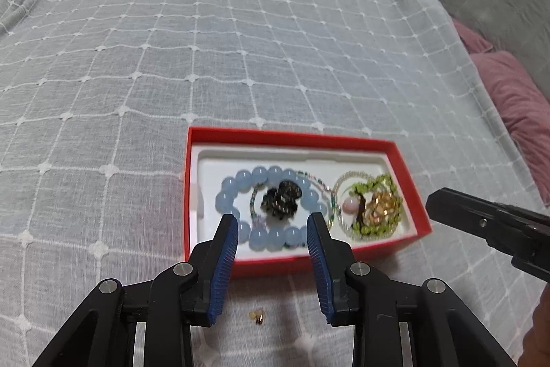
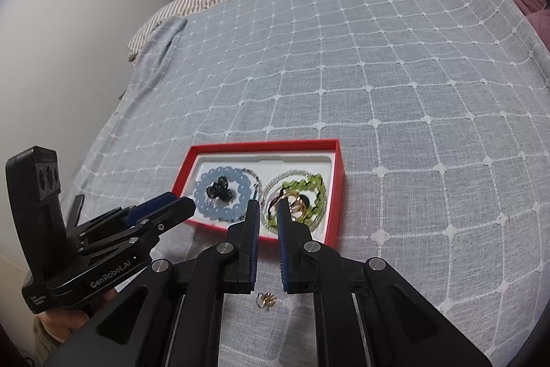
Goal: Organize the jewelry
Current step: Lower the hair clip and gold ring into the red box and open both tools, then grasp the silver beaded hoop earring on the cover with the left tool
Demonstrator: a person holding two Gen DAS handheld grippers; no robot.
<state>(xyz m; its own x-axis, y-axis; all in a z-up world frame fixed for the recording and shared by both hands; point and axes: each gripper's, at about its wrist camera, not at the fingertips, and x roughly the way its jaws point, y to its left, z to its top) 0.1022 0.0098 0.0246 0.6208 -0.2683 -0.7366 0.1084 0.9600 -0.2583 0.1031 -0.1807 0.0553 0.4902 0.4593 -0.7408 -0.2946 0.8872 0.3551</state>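
Bracelets, four or so, in one red box (image 1: 292, 136); both hand-held grippers (image 1: 272, 231) (image 2: 268, 215) released, empty.

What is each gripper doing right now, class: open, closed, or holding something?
Left gripper: open, holding nothing, above the red box.
Right gripper: open with a narrower gap, holding nothing.

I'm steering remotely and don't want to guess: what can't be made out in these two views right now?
- Small gold piece on the bedspread: too small and blurred in both wrist views to say what it is.
- Blue bead bracelet: its near beads are hidden behind the left gripper in the left view.
- Gold jewelry inside the green bead bracelet: tangled, pieces uncountable.
- Red box: near rim blocked by the right gripper.
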